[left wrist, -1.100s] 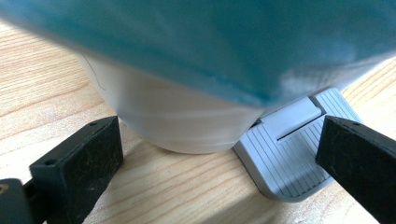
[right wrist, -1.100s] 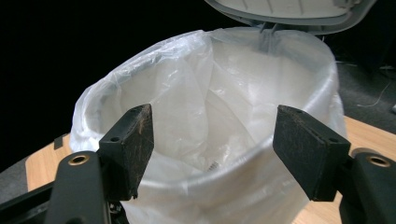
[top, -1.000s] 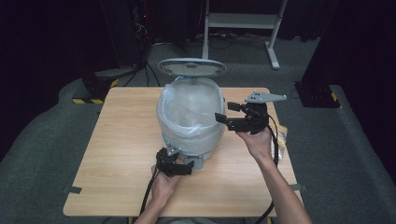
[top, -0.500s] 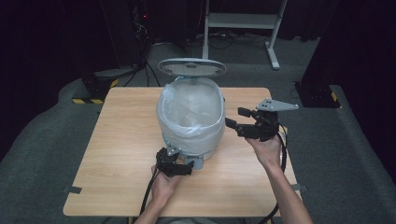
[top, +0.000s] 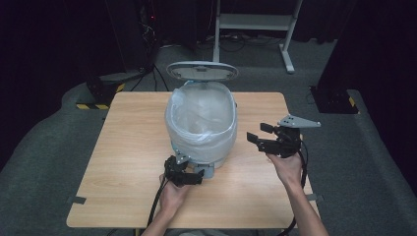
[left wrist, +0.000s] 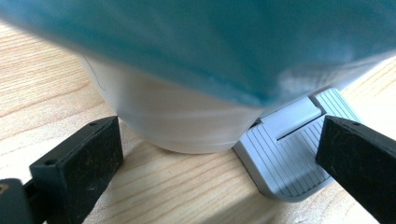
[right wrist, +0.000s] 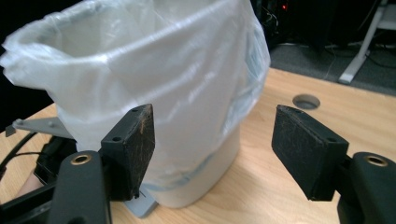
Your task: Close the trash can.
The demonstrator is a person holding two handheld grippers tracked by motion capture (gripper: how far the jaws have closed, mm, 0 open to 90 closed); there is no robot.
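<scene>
A white pedal bin lined with a clear plastic bag stands mid-table, its grey lid raised at the back. My left gripper sits low at the bin's front base, open. In the left gripper view, the left gripper has the bin's round foot between its wide jaws, and its right jaw is over the grey ribbed pedal. My right gripper hovers to the right of the bin, open. In the right gripper view nothing lies between the right gripper's pads, and the bag hangs just beyond them.
The wooden table has bare room on both sides of the bin and a round cable hole near its far right. Behind the table stand a white desk frame and dark equipment on the floor.
My right gripper has drawn away from the bin's rim, moving right and down, jaws still open. The left gripper and the bin have stayed put.
</scene>
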